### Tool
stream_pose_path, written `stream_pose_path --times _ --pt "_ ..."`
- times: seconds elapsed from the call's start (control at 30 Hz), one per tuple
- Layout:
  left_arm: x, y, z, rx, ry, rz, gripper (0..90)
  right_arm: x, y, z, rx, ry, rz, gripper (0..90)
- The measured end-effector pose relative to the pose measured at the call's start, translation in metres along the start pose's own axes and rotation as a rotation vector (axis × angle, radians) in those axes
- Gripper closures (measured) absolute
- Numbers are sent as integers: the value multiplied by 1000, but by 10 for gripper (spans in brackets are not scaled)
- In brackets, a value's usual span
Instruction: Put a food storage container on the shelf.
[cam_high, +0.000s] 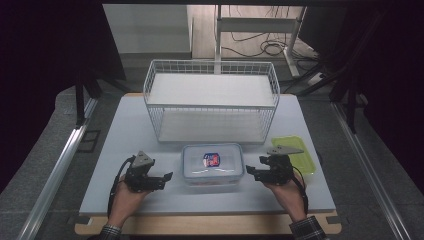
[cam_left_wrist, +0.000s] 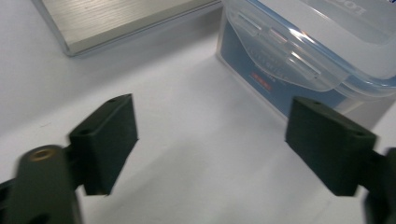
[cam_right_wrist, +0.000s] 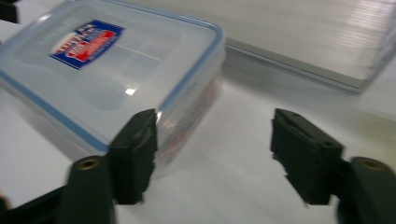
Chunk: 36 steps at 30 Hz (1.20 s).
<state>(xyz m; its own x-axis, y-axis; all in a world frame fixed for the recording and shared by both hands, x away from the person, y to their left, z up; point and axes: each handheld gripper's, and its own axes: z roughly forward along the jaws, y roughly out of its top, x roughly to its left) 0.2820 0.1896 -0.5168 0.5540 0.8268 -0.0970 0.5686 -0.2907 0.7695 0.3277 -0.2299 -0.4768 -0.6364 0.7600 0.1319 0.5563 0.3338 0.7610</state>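
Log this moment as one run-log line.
left gripper: open, empty, left of container | right gripper: open, empty, at its right side | lid: on | wire rack: behind

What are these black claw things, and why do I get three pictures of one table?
A person holds a hand tool in each hand: the left gripper and the right gripper. One camera looks down from above; the other two ride on the tools and look along their black fingers. On the white table lie a clear lidded plastic box, a white wire basket behind it and a yellow-green lid at the right. Both tools stand open beside the box, one at each end, and hold nothing.
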Motion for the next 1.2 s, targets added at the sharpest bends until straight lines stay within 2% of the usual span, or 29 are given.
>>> stream_pose_path --times 0.13,0.23,0.3,0.33,0.43,0.57,0.63,0.73,0.77,0.87,0.93,1.0,1.03,1.1,1.2 --pt "0 2 1 -16 -43 16 119 1 3 2 -1 34 -14 196" --pt "1 4 2 -31 -79 -6 122 4 5 5 -7 62 -38 146" --pt "1 8 2 -24 -83 -17 137 6 7 8 4 75 -64 126" --pt "-1 10 2 -18 -87 -10 137 6 8 9 7 78 -69 121" --pt "-6 18 2 -6 -89 -6 129 6 11 16 5 109 -57 108" --pt "-10 30 6 0 -132 -32 84 8 19 27 35 121 -36 79" --pt "-10 36 11 11 -134 -29 48 9 24 34 51 147 -26 39" --pt "-10 43 20 15 -198 -49 22 13 30 42 67 153 -22 22" --pt "-11 45 24 21 -219 -56 20 15 32 47 88 166 -20 18" --pt "-14 49 36 50 -244 -54 19 16 33 53 109 167 -25 9" --pt "-15 49 44 66 -272 -66 18 14 32 56 115 174 0 6" --pt "-13 49 50 65 -319 -101 10 11 32 58 130 194 32 10" --pt "-12 49 54 64 -342 -117 0 9 32 60 144 222 59 11" --pt "-12 49 59 71 -376 -133 0 8 31 61 148 234 72 11" --pt "-13 49 60 69 -383 -149 0 4 31 65 161 276 111 22"
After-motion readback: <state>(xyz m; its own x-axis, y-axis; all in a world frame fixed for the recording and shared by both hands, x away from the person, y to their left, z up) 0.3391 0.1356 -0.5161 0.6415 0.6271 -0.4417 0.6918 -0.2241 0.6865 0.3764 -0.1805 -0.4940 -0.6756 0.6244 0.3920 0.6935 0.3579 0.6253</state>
